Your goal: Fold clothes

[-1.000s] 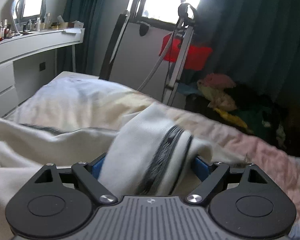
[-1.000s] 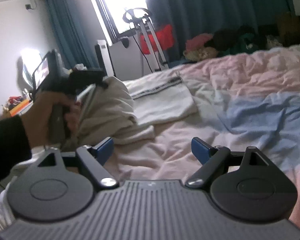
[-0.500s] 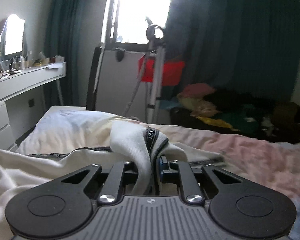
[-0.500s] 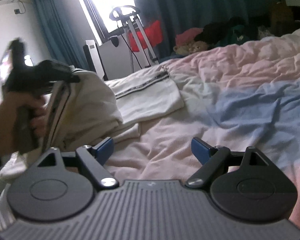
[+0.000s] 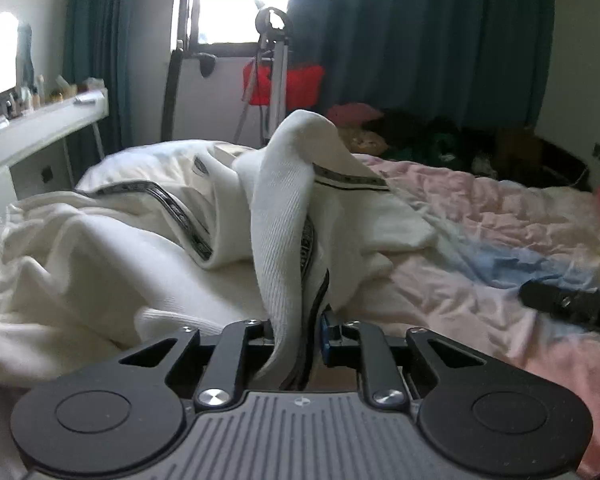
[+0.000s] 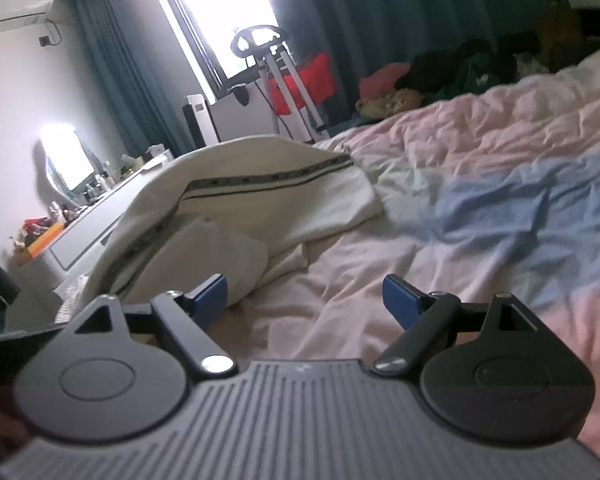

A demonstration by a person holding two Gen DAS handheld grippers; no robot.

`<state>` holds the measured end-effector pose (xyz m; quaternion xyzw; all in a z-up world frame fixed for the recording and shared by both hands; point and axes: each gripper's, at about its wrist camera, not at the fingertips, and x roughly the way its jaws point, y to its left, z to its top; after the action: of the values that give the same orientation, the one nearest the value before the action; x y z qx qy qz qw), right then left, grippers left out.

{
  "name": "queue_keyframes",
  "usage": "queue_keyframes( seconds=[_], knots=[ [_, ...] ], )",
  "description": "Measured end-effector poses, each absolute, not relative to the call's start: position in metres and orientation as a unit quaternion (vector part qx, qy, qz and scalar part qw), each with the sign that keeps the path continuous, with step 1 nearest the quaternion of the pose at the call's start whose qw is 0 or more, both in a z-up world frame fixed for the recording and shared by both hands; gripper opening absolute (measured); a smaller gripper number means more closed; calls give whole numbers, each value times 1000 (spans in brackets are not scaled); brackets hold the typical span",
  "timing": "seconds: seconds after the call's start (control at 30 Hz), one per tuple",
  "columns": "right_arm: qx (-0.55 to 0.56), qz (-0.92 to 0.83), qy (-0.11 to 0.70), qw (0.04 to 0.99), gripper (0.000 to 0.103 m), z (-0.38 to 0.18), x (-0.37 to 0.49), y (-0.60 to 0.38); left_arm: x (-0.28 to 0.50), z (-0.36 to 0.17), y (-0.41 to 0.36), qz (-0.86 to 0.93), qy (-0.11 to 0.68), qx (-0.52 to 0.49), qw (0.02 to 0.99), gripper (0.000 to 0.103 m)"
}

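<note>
A: How many garments on the bed (image 6: 440, 208)?
B: One white garment (image 5: 148, 240), at its window end.
A: Grippers?
B: Two: the left gripper (image 5: 298, 326) and the right gripper (image 6: 304, 300), both above the bed.
A: Beyond the bed?
B: One mirror (image 6: 70, 160), one red bag (image 5: 284, 84).

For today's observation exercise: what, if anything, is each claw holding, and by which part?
The left claw pinches the white ribbed-knit garment by a raised fold beside its black-striped trim. The right claw holds nothing.
</note>
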<state>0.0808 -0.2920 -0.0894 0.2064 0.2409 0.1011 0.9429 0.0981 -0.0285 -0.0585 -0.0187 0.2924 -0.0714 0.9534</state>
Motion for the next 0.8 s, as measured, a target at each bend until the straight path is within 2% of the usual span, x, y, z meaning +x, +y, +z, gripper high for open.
queue_keyframes(
  seconds=[0.1,0.17,0.3,0.5,0.57,0.8],
  knots=[
    [232,119,255,931,86,-92,82,-294,100,-58,-19,-75,289,-59,953,20],
    [254,128,266,921,78,-92,92,-296,101,-59,-14,-77,287,-85,951,19],
    [282,131,292,905,76,-84,137,-292,104,-64,-5,-83,285,-135,945,18],
    [225,124,311,915,75,-65,261,-249,117,-78,9,-104,274,-163,942,17],
    [238,122,321,908,68,-58,313,-231,126,-90,17,-115,299,-198,926,17],
    [250,80,350,899,68,-62,450,-184,153,-125,34,-134,335,-259,896,16]
  ],
)
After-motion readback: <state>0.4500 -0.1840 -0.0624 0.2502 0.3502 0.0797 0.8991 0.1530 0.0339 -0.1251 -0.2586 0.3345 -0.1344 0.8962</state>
